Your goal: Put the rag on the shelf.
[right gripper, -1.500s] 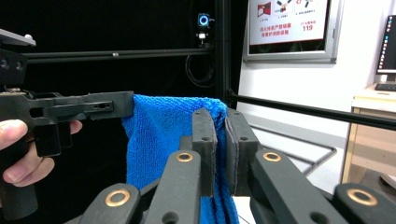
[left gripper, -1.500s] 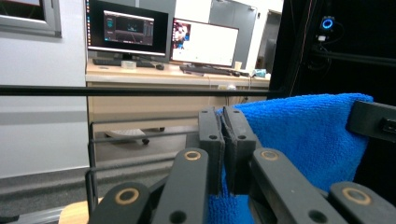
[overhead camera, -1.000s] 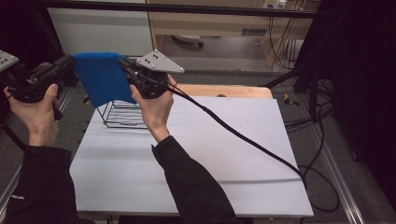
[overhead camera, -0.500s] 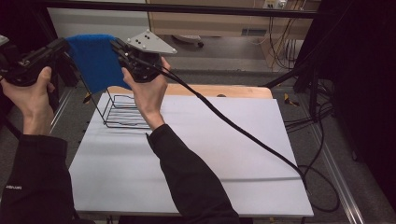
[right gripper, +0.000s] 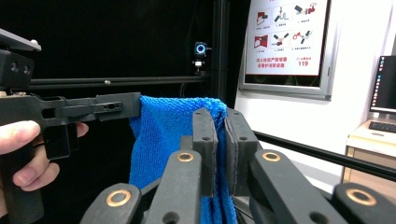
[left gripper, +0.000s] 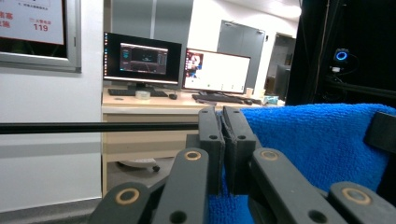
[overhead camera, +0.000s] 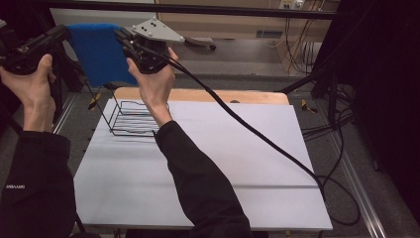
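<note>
A blue towel point(overhead camera: 97, 52) hangs in the air above the table's far left, stretched between both grippers. My left gripper point(overhead camera: 65, 30) is shut on the towel's left top corner. My right gripper point(overhead camera: 120, 35) is shut on its right top corner. In the left gripper view the black jaws point(left gripper: 223, 122) pinch the towel point(left gripper: 308, 149). Seen from the right gripper view, the jaws point(right gripper: 219, 122) clamp the towel point(right gripper: 163, 135), and the left gripper point(right gripper: 112, 108) holds the far corner. A black wire rack point(overhead camera: 130, 119) stands on the white table point(overhead camera: 208, 163) below the towel.
A thick black cable point(overhead camera: 247, 131) trails from my right gripper across the table to the right. A wooden board edge point(overhead camera: 228, 95) runs along the table's far side. Desks with monitors point(left gripper: 142, 63) stand beyond. Cables lie on the floor point(overhead camera: 341, 124) to the right.
Both grippers have lifted the towel higher and farther from me, above the wire rack. The towel hangs more spread out between them.
</note>
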### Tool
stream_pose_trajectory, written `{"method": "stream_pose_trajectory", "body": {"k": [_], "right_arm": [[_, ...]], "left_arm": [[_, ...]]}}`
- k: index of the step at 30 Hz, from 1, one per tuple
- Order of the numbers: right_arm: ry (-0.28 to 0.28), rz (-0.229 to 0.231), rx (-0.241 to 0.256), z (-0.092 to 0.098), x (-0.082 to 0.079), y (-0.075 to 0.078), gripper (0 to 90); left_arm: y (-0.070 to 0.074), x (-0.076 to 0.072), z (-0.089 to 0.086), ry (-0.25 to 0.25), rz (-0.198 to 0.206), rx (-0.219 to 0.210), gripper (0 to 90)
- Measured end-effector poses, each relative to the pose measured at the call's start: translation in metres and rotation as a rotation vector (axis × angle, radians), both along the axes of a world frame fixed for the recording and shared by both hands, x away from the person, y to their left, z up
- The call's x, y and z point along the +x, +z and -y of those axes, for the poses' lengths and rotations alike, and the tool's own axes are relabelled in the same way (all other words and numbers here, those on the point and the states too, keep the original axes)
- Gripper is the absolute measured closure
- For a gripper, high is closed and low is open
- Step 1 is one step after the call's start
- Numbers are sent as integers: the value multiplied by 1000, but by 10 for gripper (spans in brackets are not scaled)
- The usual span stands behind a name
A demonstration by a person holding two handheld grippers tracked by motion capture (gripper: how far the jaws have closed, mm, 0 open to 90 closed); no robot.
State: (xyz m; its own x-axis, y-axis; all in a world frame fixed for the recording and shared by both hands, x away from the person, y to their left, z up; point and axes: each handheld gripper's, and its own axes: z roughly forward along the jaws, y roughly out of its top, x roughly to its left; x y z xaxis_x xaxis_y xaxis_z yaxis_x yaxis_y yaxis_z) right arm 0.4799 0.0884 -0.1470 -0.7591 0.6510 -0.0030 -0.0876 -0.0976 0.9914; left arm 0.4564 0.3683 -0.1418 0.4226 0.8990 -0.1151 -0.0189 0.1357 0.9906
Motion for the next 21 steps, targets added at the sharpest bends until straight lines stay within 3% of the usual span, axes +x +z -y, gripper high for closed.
{"method": "stream_pose_trajectory", "body": {"k": [9,21], "right_arm": [[-10,-22,-10,0,24,-2,850],[-58,-54,-35,-2,47,-13,849]], "left_arm": [[0,24,4,17,-8,-9,870],[-11,53,8,37,-31,33,870]]}}
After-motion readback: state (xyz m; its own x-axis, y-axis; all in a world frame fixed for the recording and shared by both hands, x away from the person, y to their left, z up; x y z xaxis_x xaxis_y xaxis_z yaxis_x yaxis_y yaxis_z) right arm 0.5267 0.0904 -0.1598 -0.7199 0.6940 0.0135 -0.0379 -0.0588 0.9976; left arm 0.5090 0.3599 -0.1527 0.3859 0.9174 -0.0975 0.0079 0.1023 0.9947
